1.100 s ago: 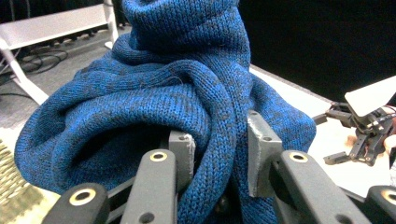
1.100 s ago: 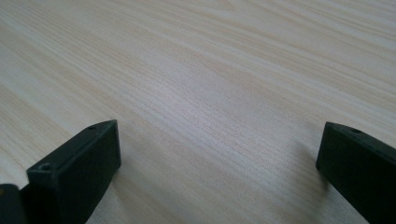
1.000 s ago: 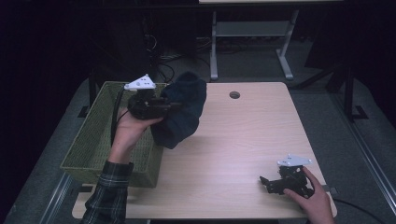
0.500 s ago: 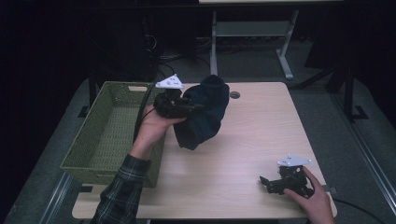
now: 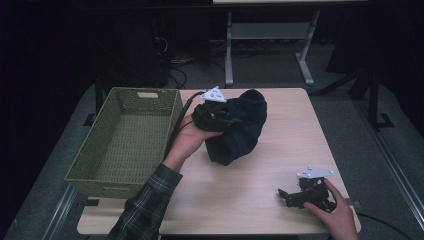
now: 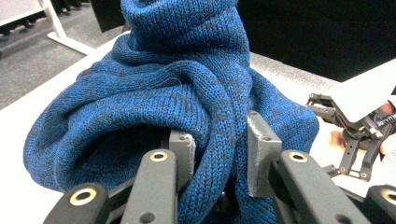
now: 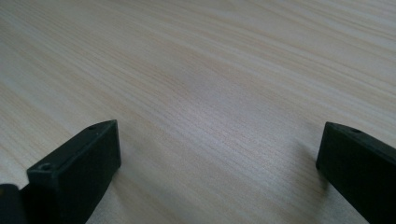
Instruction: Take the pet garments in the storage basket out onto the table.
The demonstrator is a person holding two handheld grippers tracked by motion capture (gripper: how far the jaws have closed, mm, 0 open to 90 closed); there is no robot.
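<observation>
The blue knitted garment (image 5: 239, 126) is now hanging over the table (image 5: 280, 150), having been carried out of the green wicker basket (image 5: 125, 135) by the left gripper (image 5: 226, 118), whose jaws are pinching a fold; the unloading looks nearly done. The right gripper (image 5: 295, 196) is resting wide open on the tabletop.

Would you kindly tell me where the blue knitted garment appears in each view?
High view: the blue knitted garment lies mid-table, right of the basket.
Left gripper view: garment centre, pinched in the left claw.
Right gripper view: absent.
Shared landmark: the wooden table.
</observation>
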